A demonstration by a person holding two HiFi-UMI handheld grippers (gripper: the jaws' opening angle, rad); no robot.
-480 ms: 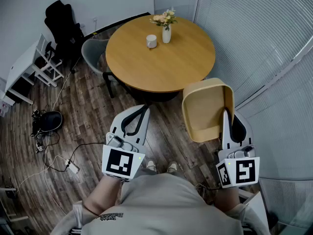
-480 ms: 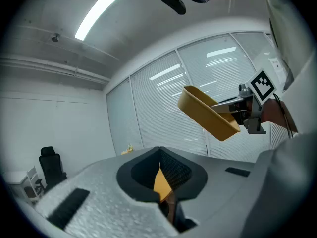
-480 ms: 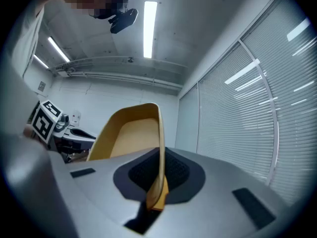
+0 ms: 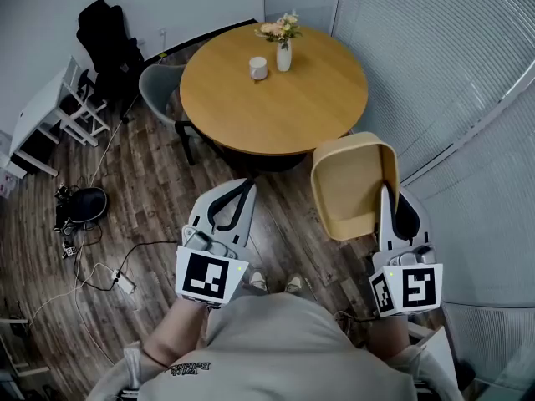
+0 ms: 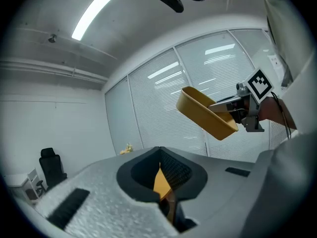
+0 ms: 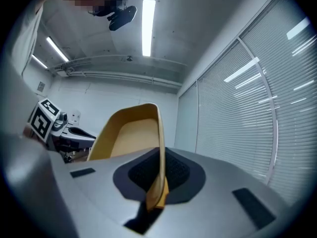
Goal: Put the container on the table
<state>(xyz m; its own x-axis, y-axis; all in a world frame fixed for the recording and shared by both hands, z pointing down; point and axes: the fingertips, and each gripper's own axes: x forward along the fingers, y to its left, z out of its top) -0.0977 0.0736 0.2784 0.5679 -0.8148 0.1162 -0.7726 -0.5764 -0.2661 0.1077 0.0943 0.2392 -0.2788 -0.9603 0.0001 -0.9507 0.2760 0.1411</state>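
My right gripper (image 4: 385, 197) holds a yellow open container (image 4: 351, 186) in the air by its right wall, tilted, above the wooden floor just in front of the round wooden table (image 4: 301, 107). In the right gripper view the thin yellow wall (image 6: 159, 148) runs between the shut jaws of that gripper (image 6: 157, 190). My left gripper (image 4: 247, 185) hovers to the left of the container with its jaws together and nothing held. In the left gripper view its jaws (image 5: 161, 168) are shut, and the container (image 5: 205, 114) hangs up to the right in the right gripper (image 5: 243, 107).
On the table's far side stand a white cup (image 4: 258, 68) and a vase of flowers (image 4: 284, 55). A grey chair (image 4: 159, 90) is tucked at the table's left. Cables and a power strip (image 4: 121, 284) lie on the floor at left. Window blinds (image 4: 451, 73) curve along the right.
Almost nothing differs; the right gripper with the container has shifted very slightly and the left gripper has stayed put.
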